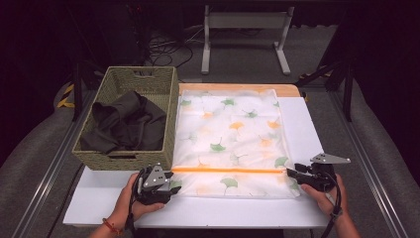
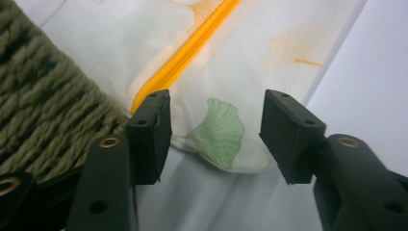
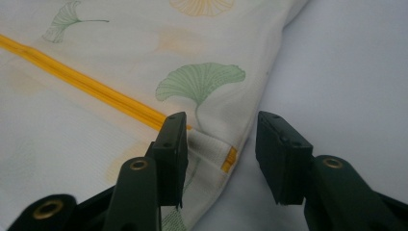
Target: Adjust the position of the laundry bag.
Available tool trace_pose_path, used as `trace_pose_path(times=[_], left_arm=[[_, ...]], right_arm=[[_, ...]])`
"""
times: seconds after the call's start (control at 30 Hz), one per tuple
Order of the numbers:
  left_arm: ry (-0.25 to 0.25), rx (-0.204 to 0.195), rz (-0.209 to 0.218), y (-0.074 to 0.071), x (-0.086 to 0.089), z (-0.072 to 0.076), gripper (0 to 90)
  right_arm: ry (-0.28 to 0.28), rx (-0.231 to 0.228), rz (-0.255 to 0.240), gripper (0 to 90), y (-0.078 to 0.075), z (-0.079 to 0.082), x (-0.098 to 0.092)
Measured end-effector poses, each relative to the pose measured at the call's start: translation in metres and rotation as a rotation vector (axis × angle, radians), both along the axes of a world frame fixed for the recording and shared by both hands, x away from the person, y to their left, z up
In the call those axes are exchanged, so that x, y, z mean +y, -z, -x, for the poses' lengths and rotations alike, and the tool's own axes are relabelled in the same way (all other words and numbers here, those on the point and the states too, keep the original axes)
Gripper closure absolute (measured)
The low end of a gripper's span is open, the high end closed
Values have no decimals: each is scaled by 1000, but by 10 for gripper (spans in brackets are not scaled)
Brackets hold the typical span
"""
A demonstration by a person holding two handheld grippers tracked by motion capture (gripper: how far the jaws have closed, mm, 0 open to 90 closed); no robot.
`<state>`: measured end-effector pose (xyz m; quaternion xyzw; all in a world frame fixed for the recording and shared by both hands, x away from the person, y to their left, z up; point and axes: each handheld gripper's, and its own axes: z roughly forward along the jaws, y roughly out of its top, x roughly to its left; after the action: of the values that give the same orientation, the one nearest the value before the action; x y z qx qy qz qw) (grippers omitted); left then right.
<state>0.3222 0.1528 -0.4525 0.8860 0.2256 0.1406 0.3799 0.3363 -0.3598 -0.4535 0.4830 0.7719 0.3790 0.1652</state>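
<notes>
We see a white mesh bag point(image 1: 230, 144) printed with green and orange leaves lying flat on the white table point(image 1: 307, 124), its orange zipper point(image 1: 228, 170) running across near our edge, and we can read no brand, label or writing on it. At seven o'clock the left gripper point(image 1: 168, 184) stands with its jaws apart around the bag's near corner, not pressing it, and at four o'clock the right gripper point(image 1: 289, 172) is likewise parted at the zipper's end, gripping nothing. At ten o'clock, just beside the bag, a woven basket point(image 1: 111, 82) holds a dark cloth point(image 1: 126, 124)
</notes>
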Motion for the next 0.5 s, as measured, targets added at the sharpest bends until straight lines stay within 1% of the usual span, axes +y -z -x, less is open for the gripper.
trace_pose_path(times=[0.07, 0.1, 0.17, 0.2, 0.27, 0.33, 0.43, 0.5], left_arm=[[4, -1, 22, 0, 0, 0, 396], [-3, 6, 22, 0, 0, 0, 387], [4, 7, 33, 0, 0, 1, 357], [7, 2, 38, 1, 0, 1, 351], [13, -3, 43, 1, 0, 1, 321], [8, 1, 48, 1, 0, 1, 305], [1, 5, 43, 2, 1, 1, 290], [-2, 0, 30, 2, 1, 1, 281]], right_arm=[[-7, 0, -3, 588, 0, -1, 1], [-14, -3, -1, 605, 1, -1, 2], [-32, -14, 15, 657, 1, -1, 3], [-40, -8, 13, 682, 1, -1, 4], [-46, 6, 2, 718, 0, -2, 4], [-57, 15, -12, 757, 0, -2, 4], [-63, 29, -34, 780, 0, -2, 4], [-59, 33, -64, 771, 0, -3, 2]])
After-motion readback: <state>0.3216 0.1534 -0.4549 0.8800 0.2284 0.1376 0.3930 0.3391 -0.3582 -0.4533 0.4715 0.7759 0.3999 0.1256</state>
